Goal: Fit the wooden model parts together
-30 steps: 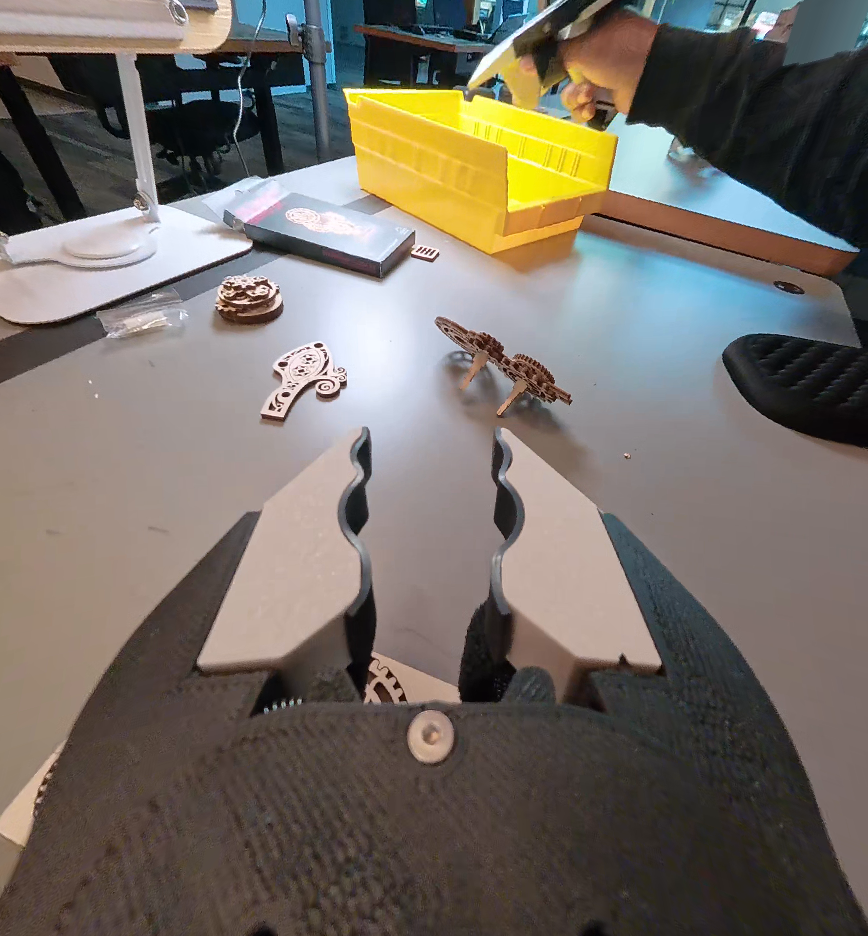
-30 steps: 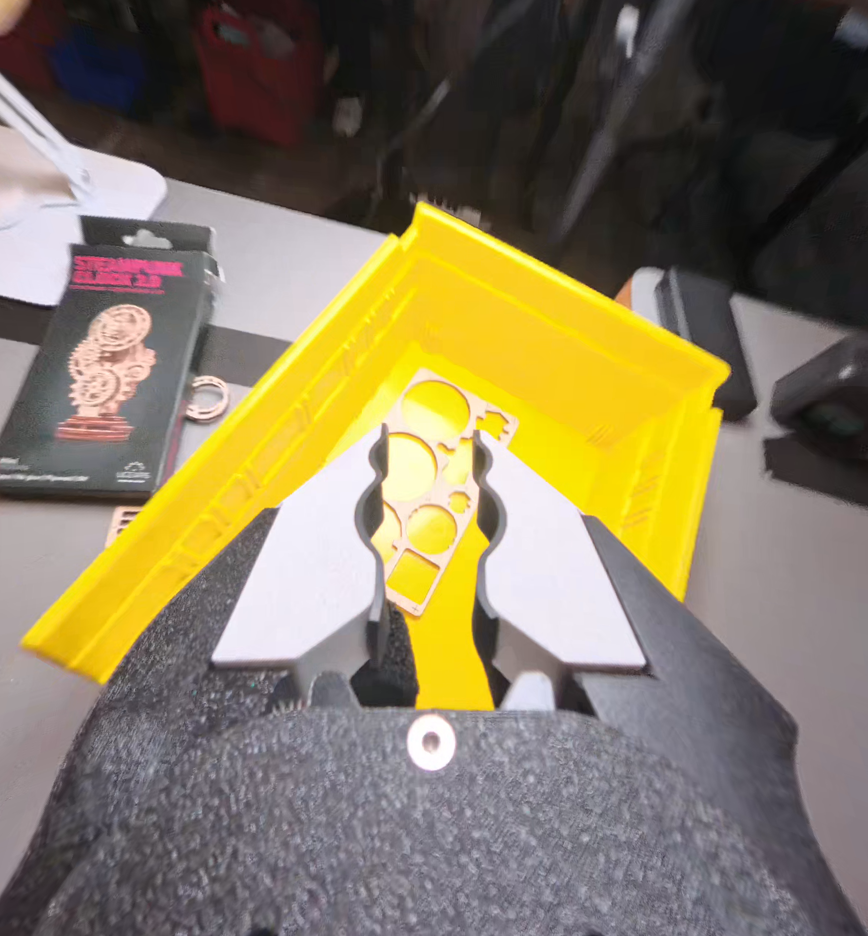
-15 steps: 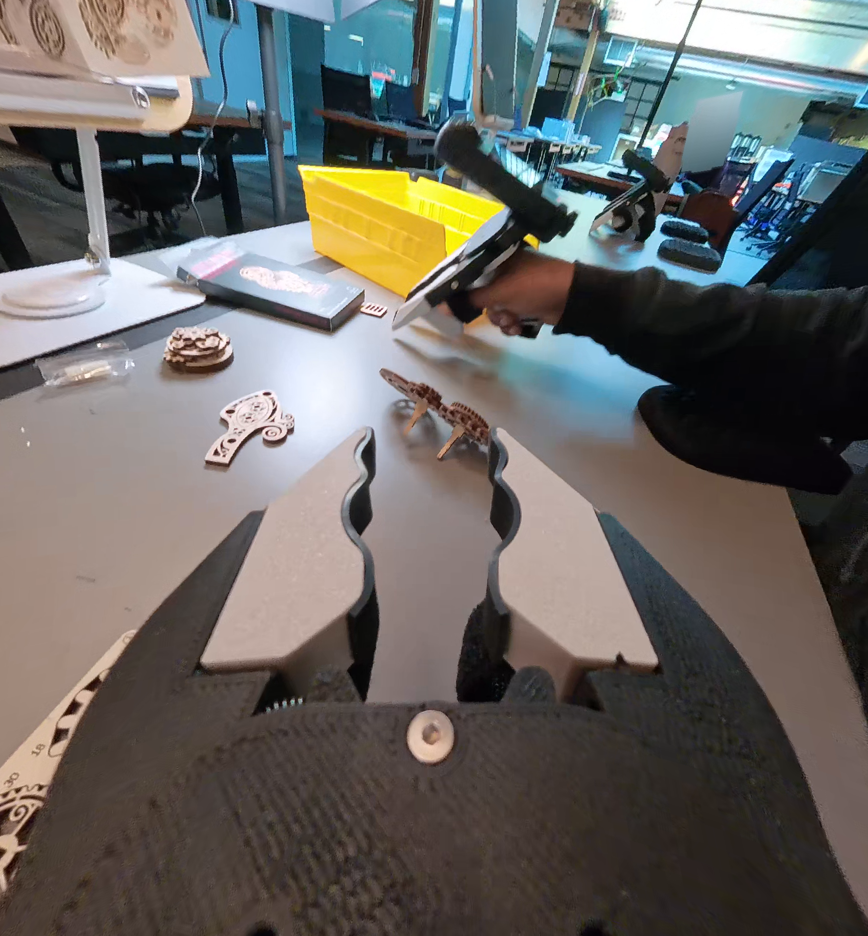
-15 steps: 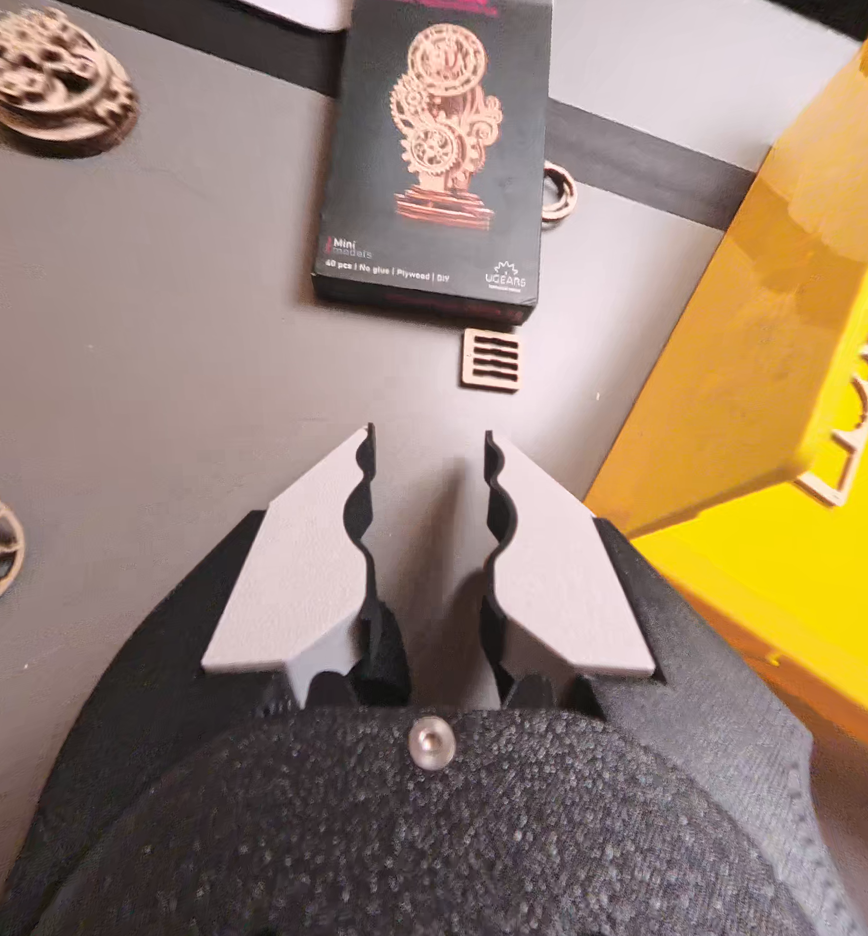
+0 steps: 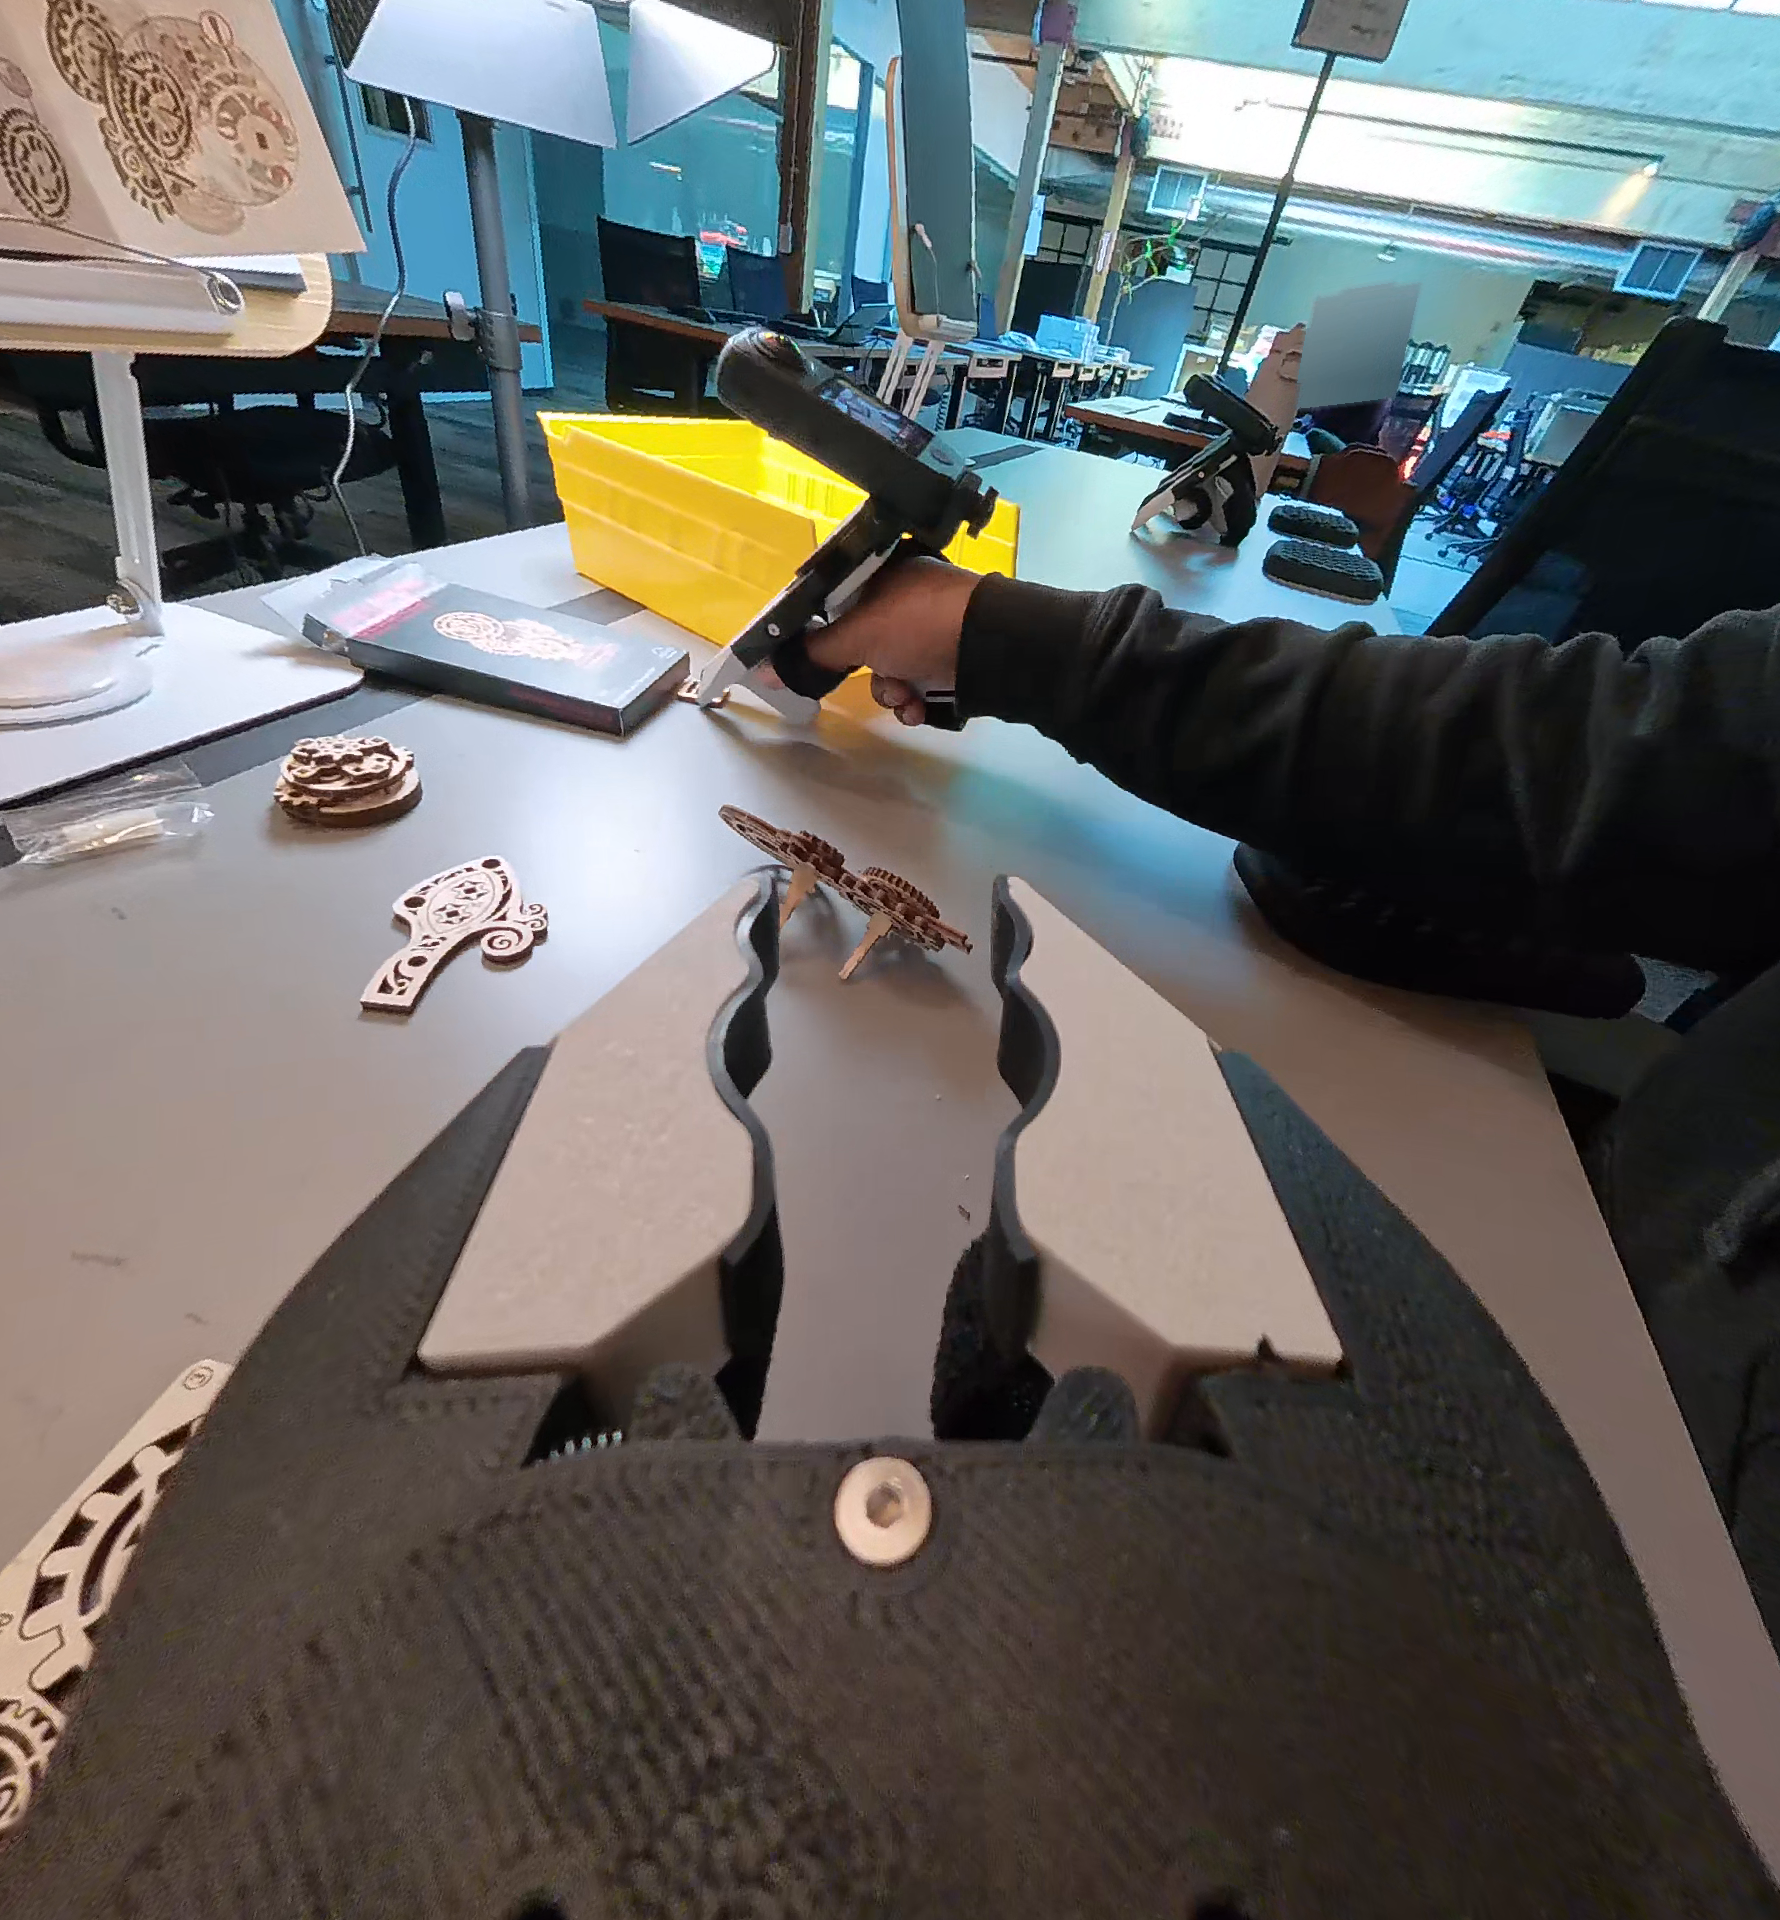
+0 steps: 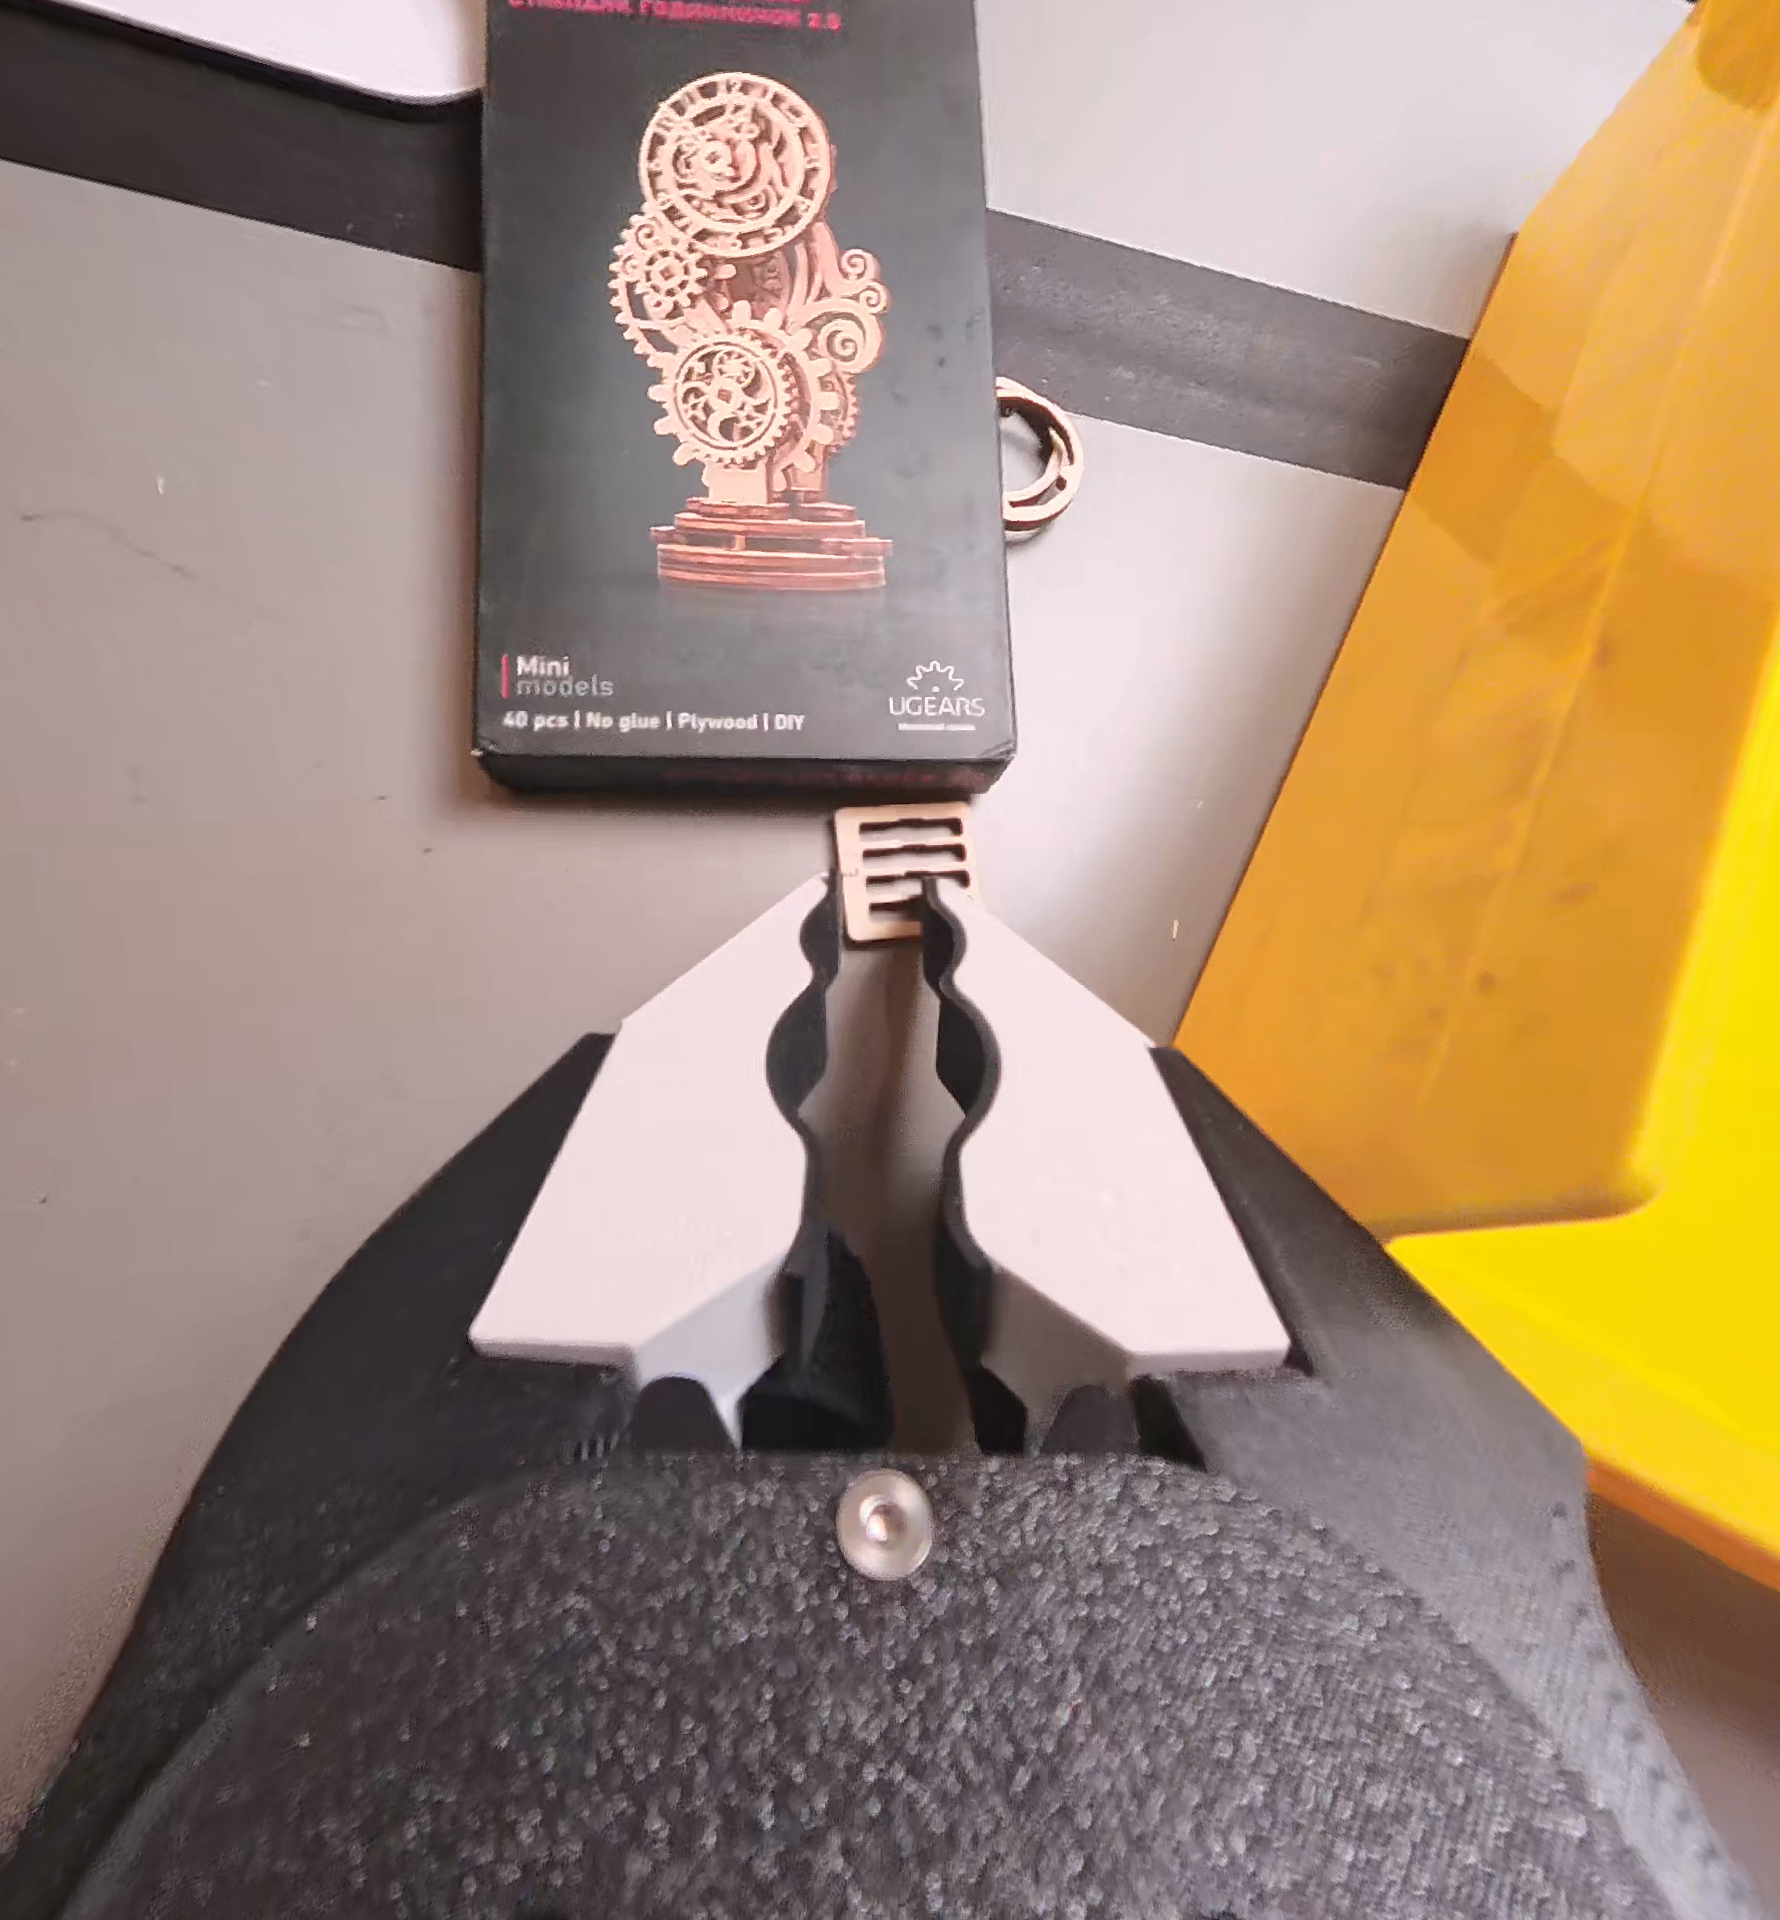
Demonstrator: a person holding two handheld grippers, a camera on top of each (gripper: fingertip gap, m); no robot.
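left wrist view: left gripper (image 5: 881,914), fingers spread wide, nothing between them, held low over the grey table (image 5: 190,1091) and pointed at the gear assembly (image 5: 844,878), which stands just beyond its tips on two pegs. flat scrollwork part (image 5: 455,928) lies left of the gear assembly; round stacked gear part (image 5: 347,779) farther left and back; black kit box (image 5: 512,655) behind; yellow bin (image 5: 699,520) behind that. right gripper (image 5: 718,688), carried by a hand (image 5: 891,639) on a sleeved arm stretched across from the right, tilts nose-down at the near corner of the kit box.

right wrist view: right gripper (image 6: 875,894), fingers drawn close about the small slotted part (image 6: 901,875), which lies flat against the near edge of the kit box (image 6: 740,416); whether it is truly pinched, i cannot tell. ring part (image 6: 1042,473) right of the box; yellow bin (image 6: 1592,727) farther right.

risk: the part is thin and flat, so the tips may skid over it or push it under the box edge; a nip on one corner could let it swivel or snap a slat.
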